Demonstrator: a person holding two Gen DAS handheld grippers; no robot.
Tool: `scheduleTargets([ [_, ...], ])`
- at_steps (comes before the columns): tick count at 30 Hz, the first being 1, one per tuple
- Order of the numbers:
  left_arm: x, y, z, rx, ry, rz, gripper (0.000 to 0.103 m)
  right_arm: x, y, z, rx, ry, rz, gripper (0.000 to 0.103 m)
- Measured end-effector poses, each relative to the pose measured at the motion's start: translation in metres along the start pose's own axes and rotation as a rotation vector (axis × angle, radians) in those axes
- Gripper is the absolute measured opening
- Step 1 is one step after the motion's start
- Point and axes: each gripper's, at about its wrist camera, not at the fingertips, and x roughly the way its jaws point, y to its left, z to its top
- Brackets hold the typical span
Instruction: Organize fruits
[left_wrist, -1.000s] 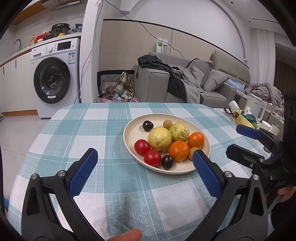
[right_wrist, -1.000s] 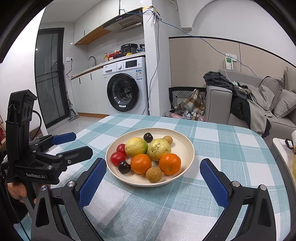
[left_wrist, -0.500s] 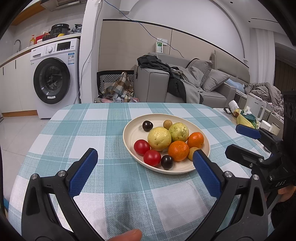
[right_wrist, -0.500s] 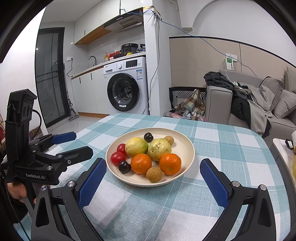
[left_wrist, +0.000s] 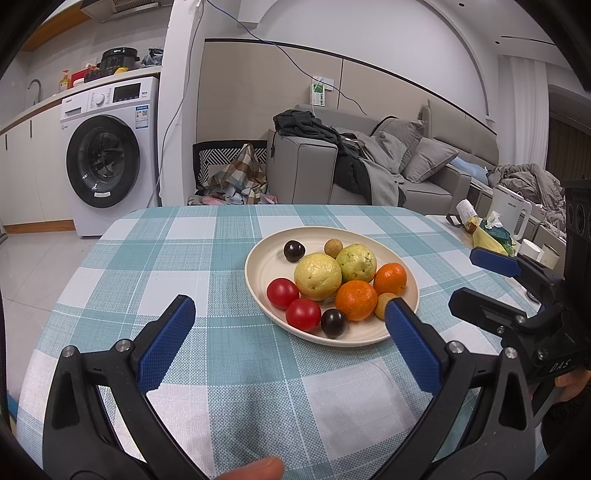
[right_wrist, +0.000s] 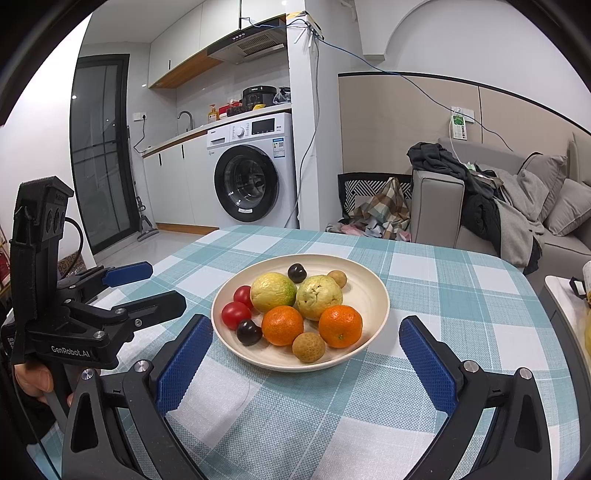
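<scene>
Ten pieces of fruit sit together on the round cream plate (left_wrist: 258, 266), which rests on the teal-and-white checked tablecloth (left_wrist: 155, 258) in the middle of both wrist views. In my left view I count two yellow-green guavas (left_wrist: 317, 276), two orange mandarins (left_wrist: 356, 300), two red tomatoes (left_wrist: 283, 293), two dark purple plums (left_wrist: 294, 250) and two small tan longans (left_wrist: 333, 247). My left claw (left_wrist: 290, 328) is released, its blue-padded fingers (left_wrist: 166, 343) spread wide above the cloth at the lower centre of the frame, holding nothing. My right claw (right_wrist: 306, 349) is likewise spread and empty, low in its frame, just short of the plate's near rim. A white washing machine (right_wrist: 255, 170) stands in the background.
</scene>
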Motion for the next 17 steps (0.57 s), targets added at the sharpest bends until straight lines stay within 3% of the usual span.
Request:
scheduleTargets([
  [17, 0.0009, -0.0072, 0.0007, 0.006, -0.002, -0.007, 0.102, 0.0000, 0.0001, 0.0002, 0.000, 0.001, 0.000, 0.103],
])
